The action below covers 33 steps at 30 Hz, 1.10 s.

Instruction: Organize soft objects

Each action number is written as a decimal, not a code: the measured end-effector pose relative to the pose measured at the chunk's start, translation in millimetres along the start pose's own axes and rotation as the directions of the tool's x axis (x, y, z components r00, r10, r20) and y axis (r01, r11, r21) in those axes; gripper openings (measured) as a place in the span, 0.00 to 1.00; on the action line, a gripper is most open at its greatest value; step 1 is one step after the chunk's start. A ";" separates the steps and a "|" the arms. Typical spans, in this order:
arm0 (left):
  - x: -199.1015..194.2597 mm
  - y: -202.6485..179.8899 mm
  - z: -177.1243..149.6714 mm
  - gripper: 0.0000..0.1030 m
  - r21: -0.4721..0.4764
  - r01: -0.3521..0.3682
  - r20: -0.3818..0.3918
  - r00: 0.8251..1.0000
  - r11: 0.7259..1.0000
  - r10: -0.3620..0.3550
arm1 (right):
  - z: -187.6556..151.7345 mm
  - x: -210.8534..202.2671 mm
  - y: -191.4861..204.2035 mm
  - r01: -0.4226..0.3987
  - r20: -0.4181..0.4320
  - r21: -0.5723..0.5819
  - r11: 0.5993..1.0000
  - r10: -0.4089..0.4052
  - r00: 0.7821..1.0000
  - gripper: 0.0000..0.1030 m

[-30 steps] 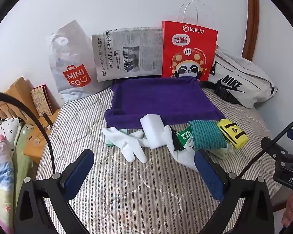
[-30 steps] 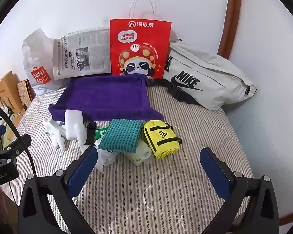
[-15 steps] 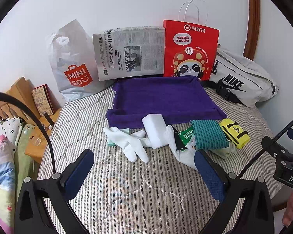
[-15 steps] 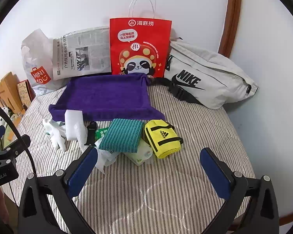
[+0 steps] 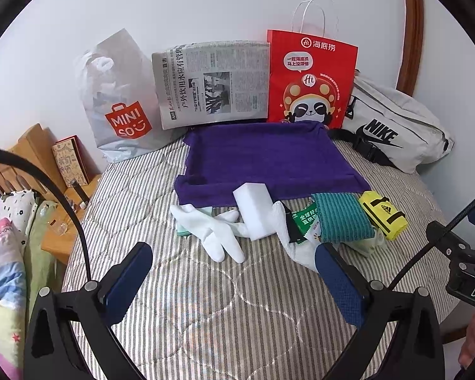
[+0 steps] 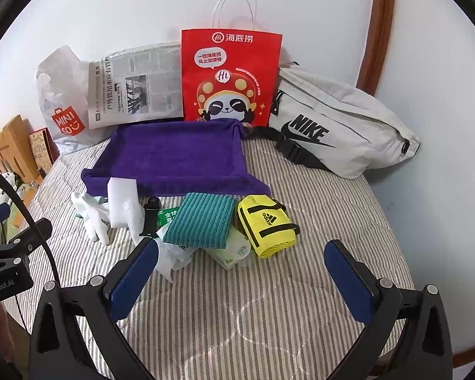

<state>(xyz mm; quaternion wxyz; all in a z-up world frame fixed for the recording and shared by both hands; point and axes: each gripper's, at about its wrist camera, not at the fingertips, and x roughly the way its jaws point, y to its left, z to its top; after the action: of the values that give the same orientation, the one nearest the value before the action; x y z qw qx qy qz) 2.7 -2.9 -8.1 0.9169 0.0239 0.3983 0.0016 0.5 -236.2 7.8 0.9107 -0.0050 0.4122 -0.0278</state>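
Observation:
A purple cloth tray lies on the striped bed. In front of it is a row of soft items: white gloves, a white sponge block, a teal ribbed cloth, a yellow Adidas pouch and a green-white packet. My left gripper is open and empty, short of the gloves. My right gripper is open and empty, just short of the teal cloth and pouch.
Against the wall stand a Miniso bag, a newspaper, a red panda paper bag and a grey Nike bag. A wooden bedside stand is left of the bed. A tissue pack lies under the teal cloth.
Both views have shifted only slightly; the left gripper has drawn back and up a little. Nothing on the bed has moved.

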 end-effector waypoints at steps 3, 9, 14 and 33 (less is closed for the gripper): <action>1.2 0.0 -1.0 1.00 -0.003 0.000 -0.004 1.000 1.000 0.000 | -0.2 0.2 -0.9 0.004 0.000 0.000 1.000 -0.004 1.000 1.00; 3.0 -2.2 -0.9 1.00 0.000 -0.002 -0.008 1.000 1.000 0.002 | -1.2 3.1 0.3 0.002 -0.012 0.001 1.000 -0.002 1.000 1.00; 3.8 -4.3 -1.1 1.00 0.001 -0.003 -0.011 1.000 1.000 0.003 | -0.9 3.8 -0.5 0.010 -0.015 -0.003 1.000 -0.010 1.000 1.00; 3.9 -3.2 -2.0 1.00 -0.003 -0.005 -0.016 1.000 1.000 0.005 | -1.4 1.5 -0.8 0.017 -0.015 -0.007 1.000 -0.017 1.000 1.00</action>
<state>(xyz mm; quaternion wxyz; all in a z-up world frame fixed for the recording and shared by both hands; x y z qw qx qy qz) 3.9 -6.0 -12.4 0.9137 0.0235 0.4056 0.0044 0.4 -237.1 5.7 0.9073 -0.0114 0.4190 -0.0339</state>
